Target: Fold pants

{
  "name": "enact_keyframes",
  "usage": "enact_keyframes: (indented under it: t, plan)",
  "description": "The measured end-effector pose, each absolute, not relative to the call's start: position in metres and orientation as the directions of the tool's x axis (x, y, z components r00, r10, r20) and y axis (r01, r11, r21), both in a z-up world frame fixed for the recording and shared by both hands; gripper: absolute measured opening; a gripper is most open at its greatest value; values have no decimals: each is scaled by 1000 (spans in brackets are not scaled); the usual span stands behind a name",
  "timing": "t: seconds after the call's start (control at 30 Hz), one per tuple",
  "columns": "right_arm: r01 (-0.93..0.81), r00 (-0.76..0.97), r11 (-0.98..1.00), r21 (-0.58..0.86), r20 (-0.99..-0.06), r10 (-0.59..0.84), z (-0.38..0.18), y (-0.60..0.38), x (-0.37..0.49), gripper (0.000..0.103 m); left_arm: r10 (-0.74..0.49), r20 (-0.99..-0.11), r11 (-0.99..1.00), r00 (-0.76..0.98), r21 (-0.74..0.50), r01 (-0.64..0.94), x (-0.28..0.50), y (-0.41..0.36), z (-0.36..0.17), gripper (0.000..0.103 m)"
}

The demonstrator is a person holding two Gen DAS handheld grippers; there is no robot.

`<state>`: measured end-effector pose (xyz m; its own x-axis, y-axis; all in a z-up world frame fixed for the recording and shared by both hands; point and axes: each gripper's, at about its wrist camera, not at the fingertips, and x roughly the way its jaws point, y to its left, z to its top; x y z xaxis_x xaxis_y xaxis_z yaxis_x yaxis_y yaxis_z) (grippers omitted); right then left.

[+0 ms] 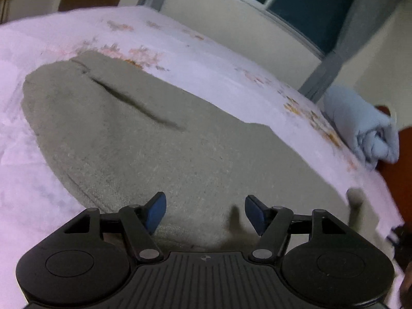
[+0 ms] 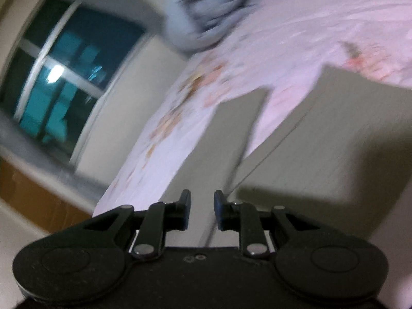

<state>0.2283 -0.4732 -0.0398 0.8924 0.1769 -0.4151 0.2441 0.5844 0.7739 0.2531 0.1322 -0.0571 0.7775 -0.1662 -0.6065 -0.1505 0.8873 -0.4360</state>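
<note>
A: How far along is the folding?

B: Barely started, I judge. The grey-green fleece pants [image 1: 159, 139] are lying spread across frame centre on the pink floral bedsheet [image 1: 206, 59], legs apart in the right view.

A: And the grippers?

B: The left gripper [image 1: 204, 212] is gaping wide and empty; the right gripper [image 2: 202, 212] is standing partly open, gripping nothing.

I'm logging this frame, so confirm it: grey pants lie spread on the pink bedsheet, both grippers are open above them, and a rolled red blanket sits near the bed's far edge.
One detail is wrong: the rolled blanket is light blue, not red, as the left wrist view shows. The rest holds: grey pants lie on the pink bedsheet, and the left gripper and right gripper are both open above them.
</note>
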Motion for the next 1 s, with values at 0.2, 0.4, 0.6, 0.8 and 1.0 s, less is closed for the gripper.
enact_keyframes:
  t: [0.2,0.4,0.6,0.8,1.0]
  plan:
    - [344,886,472,812,-447,123,-69,-530,286,13,-171,-587,896,792,-426,-123,251,135,-63,68]
    - [362,868,419,833,-465,174,-83,-540,332,11,-163,-594,899,788,-418,-129,243,129,-62,71]
    - [231,909,568,790,-383,164,-19,-526,305,0,-189,-614,899,766,-423,-117,249,132,-60,73]
    - [176,941,633,754,-317,116,39,-531,219,0,-247,-613,890,750,-450,-76,252,141,-61,73]
    - [349,884,591,727,-465,51,-11,-556,177,0,-294,-611,886,736,-464,-31,254,148,-61,73]
